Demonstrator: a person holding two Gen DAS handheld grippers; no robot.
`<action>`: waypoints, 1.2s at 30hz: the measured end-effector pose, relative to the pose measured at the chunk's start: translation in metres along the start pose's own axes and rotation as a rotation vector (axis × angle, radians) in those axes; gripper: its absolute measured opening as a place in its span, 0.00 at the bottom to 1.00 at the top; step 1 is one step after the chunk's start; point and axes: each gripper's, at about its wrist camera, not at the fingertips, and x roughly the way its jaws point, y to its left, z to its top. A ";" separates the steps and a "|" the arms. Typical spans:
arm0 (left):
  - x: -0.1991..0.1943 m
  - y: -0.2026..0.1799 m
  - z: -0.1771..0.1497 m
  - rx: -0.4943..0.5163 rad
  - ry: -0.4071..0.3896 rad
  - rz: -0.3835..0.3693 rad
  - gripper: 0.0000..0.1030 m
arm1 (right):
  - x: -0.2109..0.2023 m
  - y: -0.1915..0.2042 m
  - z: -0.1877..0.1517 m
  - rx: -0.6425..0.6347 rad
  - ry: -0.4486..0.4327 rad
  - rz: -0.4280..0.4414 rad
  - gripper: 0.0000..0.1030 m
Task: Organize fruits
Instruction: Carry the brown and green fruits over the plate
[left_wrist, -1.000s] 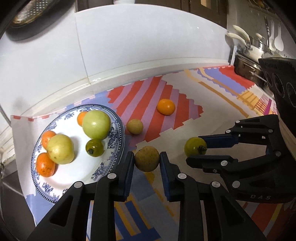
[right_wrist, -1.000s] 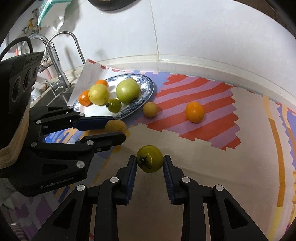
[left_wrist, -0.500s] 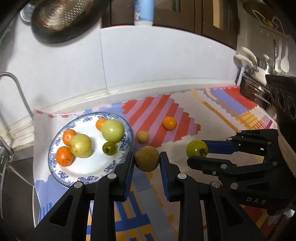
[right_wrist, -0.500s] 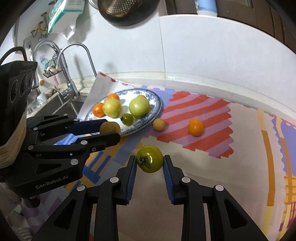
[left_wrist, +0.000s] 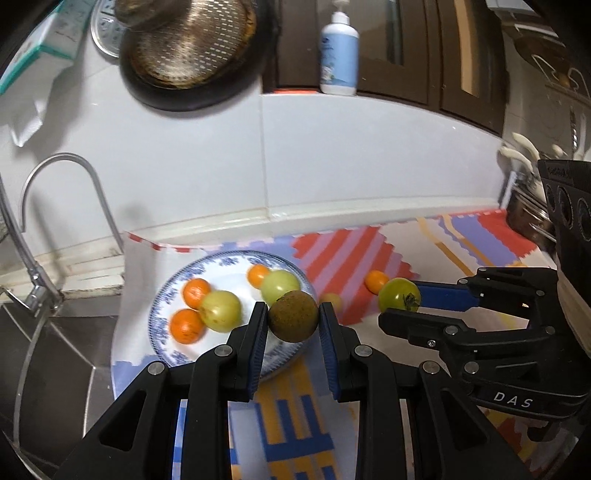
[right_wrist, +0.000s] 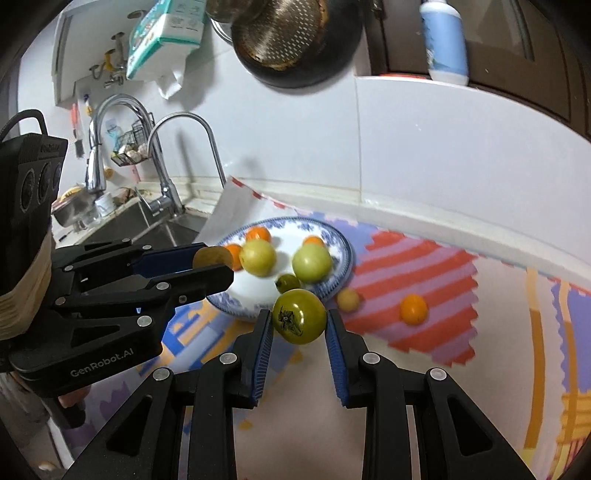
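My left gripper (left_wrist: 293, 320) is shut on a round brown fruit (left_wrist: 293, 316) and holds it in the air over the near edge of the blue-patterned plate (left_wrist: 162, 310). My right gripper (right_wrist: 299, 325) is shut on a green tomato (right_wrist: 299, 320), held above the mat just right of the plate (right_wrist: 341, 266). The plate carries several fruits: oranges, two pale green ones (right_wrist: 312, 263) and a small dark green one (right_wrist: 288, 282). An orange (right_wrist: 413, 309) and a small yellow fruit (right_wrist: 348, 299) lie on the striped mat.
A sink with tall taps (right_wrist: 166, 184) lies left of the plate. A white tiled wall runs behind the counter. A dark pan (left_wrist: 192, 55) hangs above and a bottle (left_wrist: 339, 51) stands on the ledge. Pots and utensils (left_wrist: 524, 192) stand at the far right.
Both grippers have risen high above the counter with their fruits still held. The left one has moved over the plate's edge; the view has widened to show sink and pan.
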 end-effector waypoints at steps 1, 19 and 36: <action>0.001 0.003 0.002 -0.004 -0.002 0.007 0.27 | 0.002 0.001 0.004 -0.004 -0.005 0.008 0.29; 0.063 0.073 0.038 -0.075 0.058 0.026 0.27 | 0.079 -0.002 0.078 -0.039 0.004 0.046 0.29; 0.153 0.116 0.045 -0.081 0.214 0.036 0.27 | 0.190 -0.018 0.099 -0.060 0.199 0.052 0.29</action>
